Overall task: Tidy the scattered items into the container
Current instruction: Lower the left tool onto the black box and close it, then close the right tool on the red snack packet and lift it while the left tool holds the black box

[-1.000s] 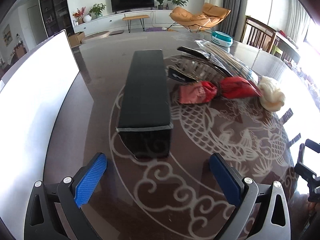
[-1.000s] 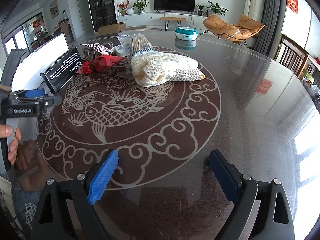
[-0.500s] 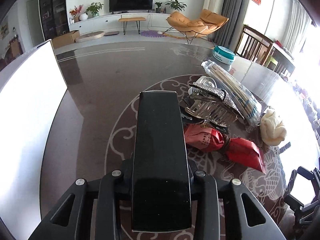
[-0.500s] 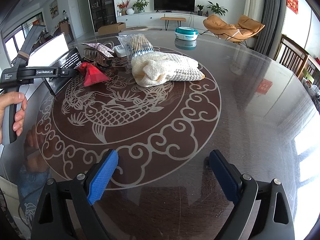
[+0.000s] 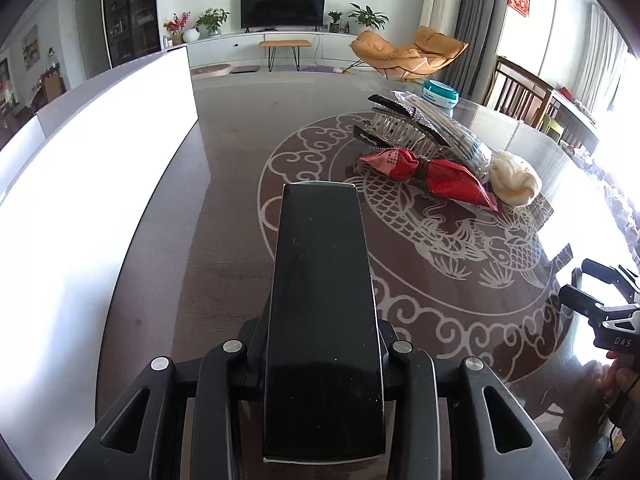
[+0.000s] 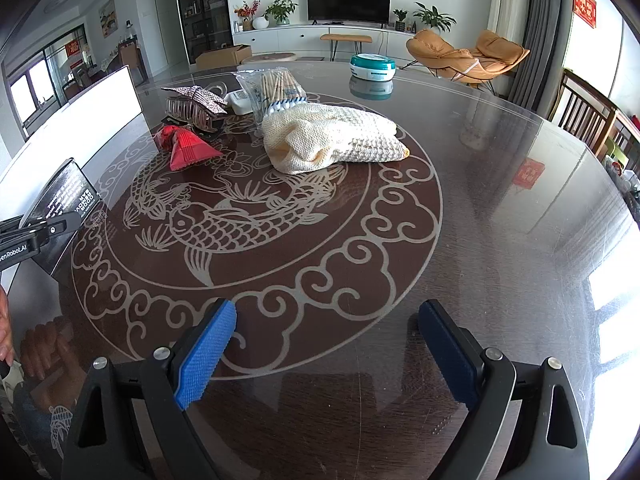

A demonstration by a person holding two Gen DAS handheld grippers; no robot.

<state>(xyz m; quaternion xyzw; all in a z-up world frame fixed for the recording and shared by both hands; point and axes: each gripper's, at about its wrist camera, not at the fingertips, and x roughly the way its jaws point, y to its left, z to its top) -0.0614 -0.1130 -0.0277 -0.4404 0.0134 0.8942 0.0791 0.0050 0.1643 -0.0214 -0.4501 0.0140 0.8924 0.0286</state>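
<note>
Left fingers (image 5: 324, 364) clamp the long black box (image 5: 324, 320) beside the white container (image 5: 92, 184); right fingers (image 6: 326, 354) spread wide

The left gripper (image 6: 24, 240) carries white lettering that reads "enRobot.AI" (its first letter cut off by the frame edge), the right gripper (image 5: 612, 328) shows "DAS", and the white print on the black box (image 6: 68, 196) is too small to read.
</note>
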